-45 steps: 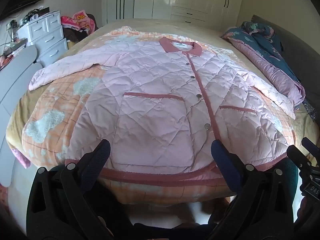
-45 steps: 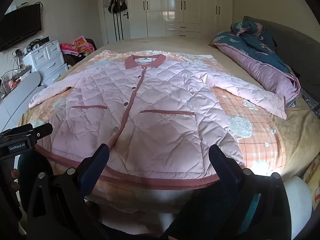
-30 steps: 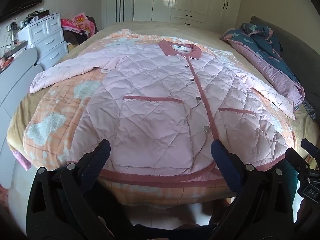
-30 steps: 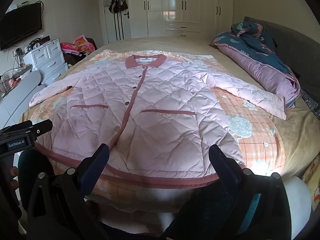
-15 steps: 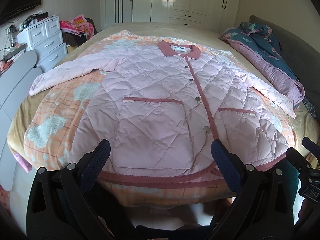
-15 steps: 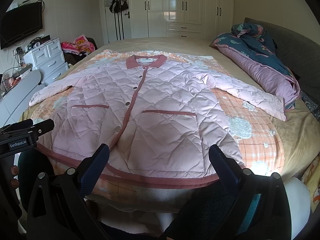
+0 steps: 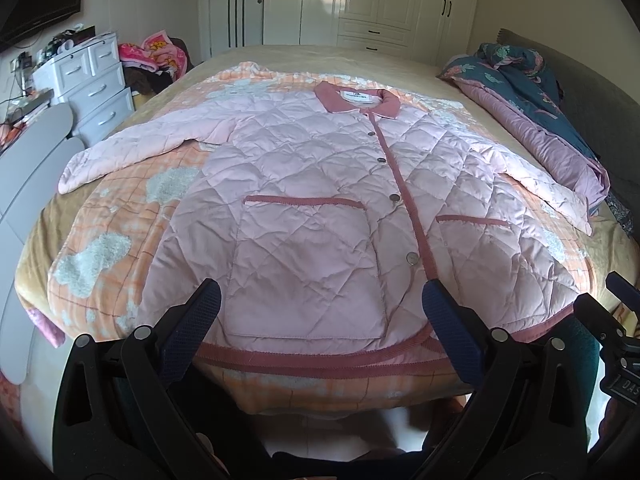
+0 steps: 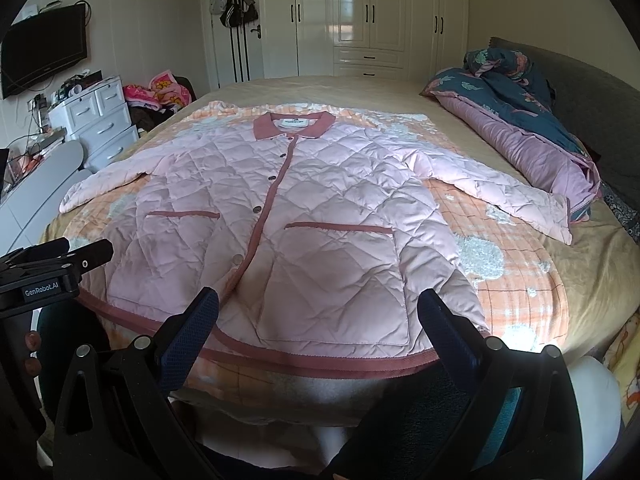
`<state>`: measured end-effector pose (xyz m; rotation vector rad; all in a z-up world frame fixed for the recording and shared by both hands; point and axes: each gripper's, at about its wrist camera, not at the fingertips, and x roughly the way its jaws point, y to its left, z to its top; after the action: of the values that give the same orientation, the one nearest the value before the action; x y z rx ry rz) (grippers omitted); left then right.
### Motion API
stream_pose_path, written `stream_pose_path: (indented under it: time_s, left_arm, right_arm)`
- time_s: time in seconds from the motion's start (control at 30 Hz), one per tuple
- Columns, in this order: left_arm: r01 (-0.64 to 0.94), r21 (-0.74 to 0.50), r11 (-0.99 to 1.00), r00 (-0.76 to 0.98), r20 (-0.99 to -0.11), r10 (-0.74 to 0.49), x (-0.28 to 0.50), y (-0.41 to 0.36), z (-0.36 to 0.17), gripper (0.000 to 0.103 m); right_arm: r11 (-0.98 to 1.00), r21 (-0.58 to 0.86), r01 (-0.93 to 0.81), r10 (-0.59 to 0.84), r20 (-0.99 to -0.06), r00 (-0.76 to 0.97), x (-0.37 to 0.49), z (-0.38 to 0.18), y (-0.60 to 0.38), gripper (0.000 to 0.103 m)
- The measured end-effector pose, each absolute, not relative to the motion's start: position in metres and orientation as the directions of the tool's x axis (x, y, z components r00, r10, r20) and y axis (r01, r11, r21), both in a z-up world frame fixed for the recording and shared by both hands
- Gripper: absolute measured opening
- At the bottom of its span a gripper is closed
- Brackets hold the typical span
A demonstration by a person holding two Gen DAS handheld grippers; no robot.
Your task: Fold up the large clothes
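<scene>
A pale pink quilted jacket with a dusty-rose collar, button band, pocket trims and hem (image 7: 320, 200) lies front-up and buttoned across a bed covered by an orange checked blanket with fluffy white patches (image 7: 120, 216). Its collar points to twelve o'clock and its hem runs along the bed's near edge at six o'clock. Both sleeves are spread outward, one toward nine o'clock, the other toward three, so the garment appears smoothed flat and ready for a first fold; no fold shows yet.

The left gripper (image 7: 320, 308) hangs just short of the hem at six o'clock, its blue-padded fingers spread wide and empty, framing the left pocket. The right gripper (image 8: 318, 306) does likewise, wide apart and holding nothing, framing the right pocket. Each seems poised to reach for the garment.

Around the bed: cream wardrobe doors (image 8: 360, 20) at twelve o'clock, a white chest of drawers (image 8: 96, 120) at ten o'clock, a wall-mounted black television (image 8: 44, 56) above it, and a rumpled teal and mauve quilt (image 8: 520, 120) at two o'clock.
</scene>
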<state>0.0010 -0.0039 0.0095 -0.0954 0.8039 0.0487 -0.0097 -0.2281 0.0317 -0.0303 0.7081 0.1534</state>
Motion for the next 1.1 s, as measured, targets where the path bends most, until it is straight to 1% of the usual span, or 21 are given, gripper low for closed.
stream_pose_path:
  time_s: [1.1]
  left_arm:
    - [-0.057,-0.061,0.996,0.689,-0.725,-0.005,0.0103,-0.0119,0.0037,0.095]
  right_arm:
    - [0.988,0.026,-0.154,0.132,-0.658,0.741,-0.0018,0.0298,-0.2251,0.099]
